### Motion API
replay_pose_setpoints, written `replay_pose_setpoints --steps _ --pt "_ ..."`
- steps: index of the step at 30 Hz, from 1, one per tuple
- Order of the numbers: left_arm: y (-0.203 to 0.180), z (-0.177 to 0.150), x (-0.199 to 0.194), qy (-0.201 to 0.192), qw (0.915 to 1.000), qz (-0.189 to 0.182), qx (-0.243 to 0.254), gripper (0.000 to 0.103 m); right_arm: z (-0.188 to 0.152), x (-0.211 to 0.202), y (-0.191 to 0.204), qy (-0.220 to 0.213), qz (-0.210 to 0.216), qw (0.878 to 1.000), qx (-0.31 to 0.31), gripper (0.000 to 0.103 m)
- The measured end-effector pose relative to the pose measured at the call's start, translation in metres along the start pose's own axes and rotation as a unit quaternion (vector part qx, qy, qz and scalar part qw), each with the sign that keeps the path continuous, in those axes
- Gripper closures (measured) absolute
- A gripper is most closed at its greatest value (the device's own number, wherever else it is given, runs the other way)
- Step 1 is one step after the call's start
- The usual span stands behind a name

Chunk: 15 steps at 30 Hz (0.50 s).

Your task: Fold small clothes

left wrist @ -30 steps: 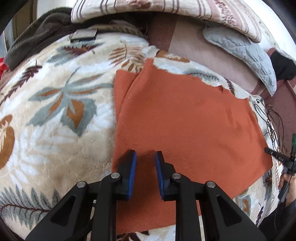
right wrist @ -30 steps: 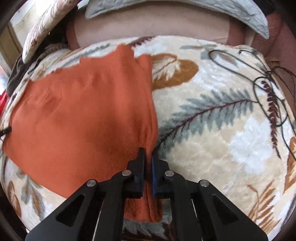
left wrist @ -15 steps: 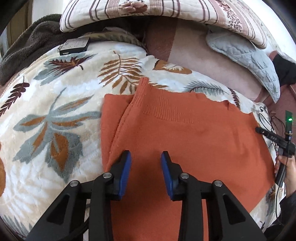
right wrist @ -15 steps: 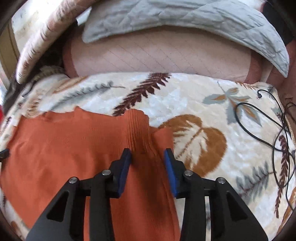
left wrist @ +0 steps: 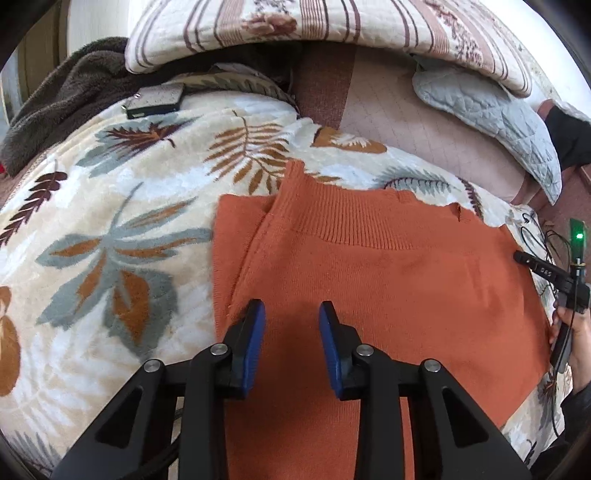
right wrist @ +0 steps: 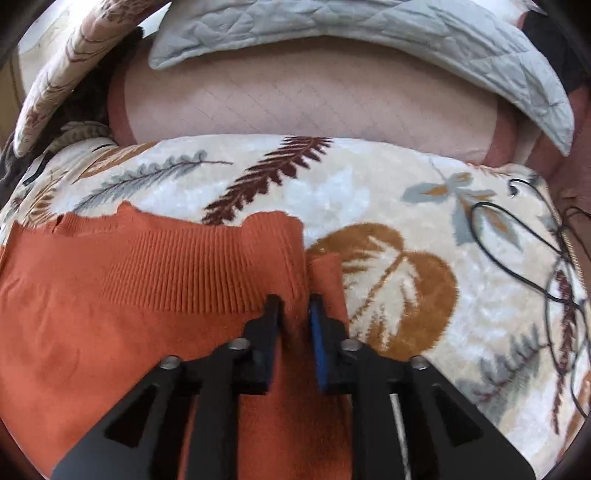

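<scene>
An orange knit garment (left wrist: 388, 280) lies flat on a leaf-patterned blanket (left wrist: 110, 221), its ribbed hem toward the far side and a narrow folded strip along its left edge. My left gripper (left wrist: 291, 314) hovers over the garment's left part. Its jaws are closing, a gap still shows, and the pads press on nothing. In the right wrist view my right gripper (right wrist: 294, 306) stands open at the garment's (right wrist: 147, 314) far right corner, straddling the folded edge beside the ribbed hem. A hand (left wrist: 565, 325) with that right tool shows at the garment's right edge.
A black cable (right wrist: 517, 258) loops on the blanket (right wrist: 406, 206) to the right. A dark flat device (left wrist: 155, 99) lies at the far left. A grey quilted pillow (left wrist: 491, 110), a striped quilt (left wrist: 295, 22) and a dark fleece (left wrist: 55, 96) line the back.
My right gripper let go of the garment's right edge, opened, and moved forward to the ribbed hem corner. My left gripper shifted a little forward over the garment and its jaws stand wider.
</scene>
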<state>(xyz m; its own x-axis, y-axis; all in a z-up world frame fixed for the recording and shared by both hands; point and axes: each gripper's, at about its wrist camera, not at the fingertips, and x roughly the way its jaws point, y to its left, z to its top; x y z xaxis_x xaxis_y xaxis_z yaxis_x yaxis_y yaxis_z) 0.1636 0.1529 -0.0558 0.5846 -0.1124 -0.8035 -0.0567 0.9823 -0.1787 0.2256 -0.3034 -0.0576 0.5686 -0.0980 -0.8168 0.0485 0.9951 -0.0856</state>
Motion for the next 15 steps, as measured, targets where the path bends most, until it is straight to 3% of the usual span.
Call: replay_pose_setpoints --steps 4,6,8,10,12,14,15 --pt "0.015 -0.004 -0.014 -0.002 0.9996 0.011 -0.026 0.071 -0.001 -0.036 0.024 -0.023 0.024 0.999 -0.015 0.066" --pt "0.029 -0.009 -0.004 0.028 0.9978 0.039 -0.045 0.064 -0.006 -0.046 0.048 -0.025 0.052 0.998 -0.033 0.065" --pt "0.04 -0.013 0.0 0.033 0.9972 0.016 -0.065 0.063 -0.016 -0.048 0.073 -0.013 0.087 0.995 -0.046 0.065" --pt "0.037 -0.012 -0.006 0.025 0.998 0.016 -0.055 0.063 -0.032 -0.039 0.1 0.015 0.11 0.992 -0.063 0.062" --pt "0.033 -0.014 -0.011 0.021 0.9987 0.019 -0.043 0.064 -0.05 -0.02 0.122 0.048 0.104 0.99 -0.085 0.058" --pt "0.031 -0.018 -0.021 0.024 0.9986 0.005 -0.048 0.064 -0.06 -0.024 0.133 0.011 0.071 0.992 -0.108 0.057" --pt "0.031 -0.02 -0.025 0.025 0.9983 -0.003 -0.053 0.064 -0.057 -0.026 0.135 0.018 0.064 0.993 -0.1 0.057"
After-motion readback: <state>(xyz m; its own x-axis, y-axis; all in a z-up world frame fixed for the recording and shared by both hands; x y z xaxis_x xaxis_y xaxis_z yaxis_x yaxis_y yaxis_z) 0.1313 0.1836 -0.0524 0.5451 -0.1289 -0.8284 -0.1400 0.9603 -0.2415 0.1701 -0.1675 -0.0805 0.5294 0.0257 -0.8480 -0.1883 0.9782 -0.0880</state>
